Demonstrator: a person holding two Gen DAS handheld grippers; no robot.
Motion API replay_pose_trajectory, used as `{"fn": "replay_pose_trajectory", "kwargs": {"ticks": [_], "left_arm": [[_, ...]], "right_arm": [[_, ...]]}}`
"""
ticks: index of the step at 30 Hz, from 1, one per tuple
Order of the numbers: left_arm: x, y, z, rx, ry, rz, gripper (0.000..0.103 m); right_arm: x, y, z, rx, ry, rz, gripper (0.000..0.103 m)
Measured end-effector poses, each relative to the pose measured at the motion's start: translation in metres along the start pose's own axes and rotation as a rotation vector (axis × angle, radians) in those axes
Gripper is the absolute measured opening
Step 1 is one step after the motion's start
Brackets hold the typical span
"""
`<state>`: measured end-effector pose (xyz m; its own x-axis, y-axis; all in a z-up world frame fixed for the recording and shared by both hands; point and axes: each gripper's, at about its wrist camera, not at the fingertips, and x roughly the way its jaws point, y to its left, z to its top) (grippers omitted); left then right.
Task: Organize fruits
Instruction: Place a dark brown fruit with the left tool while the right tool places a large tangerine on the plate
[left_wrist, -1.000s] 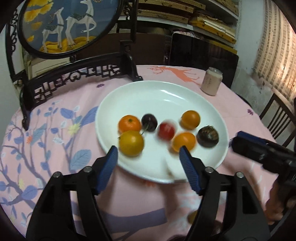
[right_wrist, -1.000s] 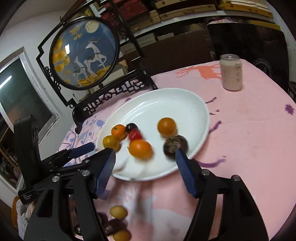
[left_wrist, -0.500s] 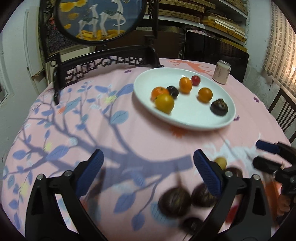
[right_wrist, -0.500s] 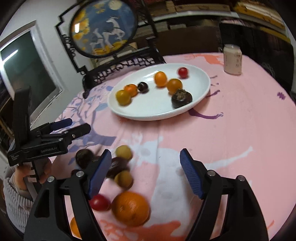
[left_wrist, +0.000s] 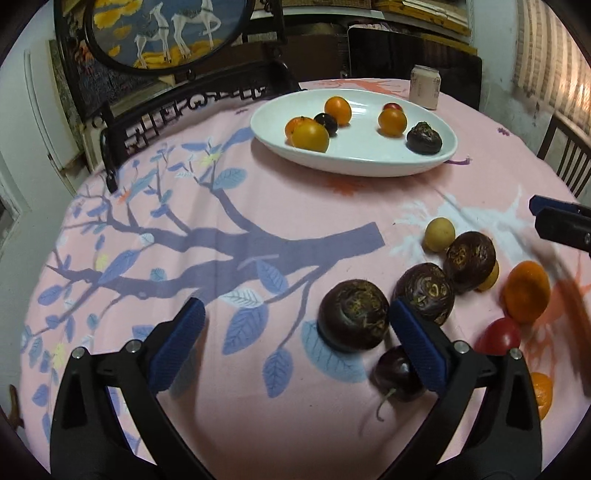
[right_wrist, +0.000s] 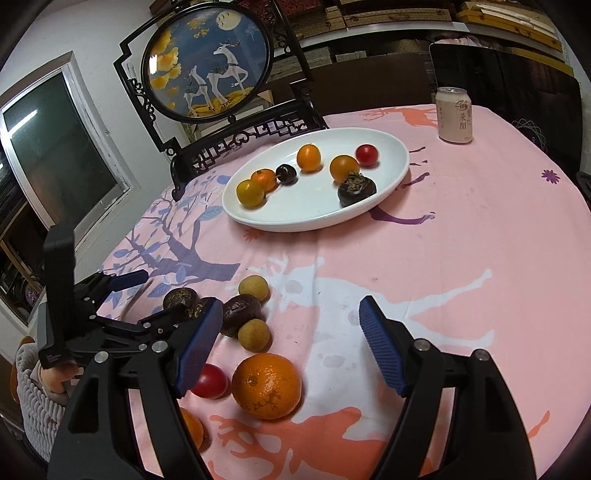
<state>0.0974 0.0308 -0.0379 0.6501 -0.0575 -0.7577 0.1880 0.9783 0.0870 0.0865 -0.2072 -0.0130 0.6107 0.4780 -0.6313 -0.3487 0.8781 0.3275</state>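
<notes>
Both grippers hover released over loose fruit on the desk.

The left gripper has its fingers spread wide, grasping nothing, with a dark round fruit just inside its right finger at 3 o'clock. The right gripper is likewise released, an orange lying between its fingers at 7 o'clock. At 12 o'clock the white plate holds seven small fruits.

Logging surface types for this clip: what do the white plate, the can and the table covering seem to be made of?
White plate: likely glazed ceramic, given its glossy, smooth rim, though it could be melamine. Can: looks like metal, with a silvery top rim and matte printed wrap. Table covering: printed pink fabric, matte and slightly creased.
</notes>
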Motion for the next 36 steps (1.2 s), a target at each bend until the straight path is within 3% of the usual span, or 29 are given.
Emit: {"fn": "replay_pose_trajectory", "kwargs": {"ticks": [1, 5, 8, 12, 18, 21, 25, 26, 27, 29, 36], "left_arm": [[0.001, 0.006, 0.001, -0.015, 0.003, 0.011, 0.101], [-0.002, 0.033, 0.004, -0.092, -0.020, 0.175, 0.101], [-0.002, 0.034, 0.002, -0.115, -0.024, 0.087, 0.101], [0.003, 0.011, 0.001, -0.005, -0.023, 0.124, 0.101], [0.000, 0.023, 0.004, -0.080, -0.034, 0.093, 0.099], [0.000, 0.022, 0.004, -0.073, -0.038, 0.078, 0.088], [0.006, 0.016, 0.003, -0.053, -0.010, 0.029, 0.059], [0.007, 0.015, 0.003, -0.049, -0.001, 0.026, 0.056], [0.008, 0.014, 0.003, -0.048, 0.004, 0.020, 0.053], [0.008, 0.014, 0.002, -0.054, 0.004, 0.019, 0.043], [-0.009, 0.019, 0.016, -0.095, -0.076, 0.004, 0.041]], "right_arm": [[0.000, 0.000, 0.000, -0.001, 0.000, -0.001, 0.077], [-0.001, 0.000, 0.000, 0.004, -0.001, -0.001, 0.077], [-0.002, 0.000, -0.002, 0.000, 0.001, 0.008, 0.077], [-0.002, 0.007, -0.012, -0.037, 0.031, 0.006, 0.077], [-0.003, 0.016, -0.025, -0.081, 0.055, -0.001, 0.077], [-0.001, 0.018, -0.030, -0.096, 0.072, -0.010, 0.077], [0.006, 0.022, -0.034, -0.118, 0.103, -0.023, 0.073], [0.007, 0.023, -0.035, -0.121, 0.111, -0.022, 0.058], [0.010, 0.023, -0.036, -0.123, 0.127, -0.015, 0.049], [0.015, 0.024, -0.037, -0.128, 0.153, -0.004, 0.045], [0.000, 0.024, -0.028, -0.123, 0.070, 0.014, 0.044]]}}
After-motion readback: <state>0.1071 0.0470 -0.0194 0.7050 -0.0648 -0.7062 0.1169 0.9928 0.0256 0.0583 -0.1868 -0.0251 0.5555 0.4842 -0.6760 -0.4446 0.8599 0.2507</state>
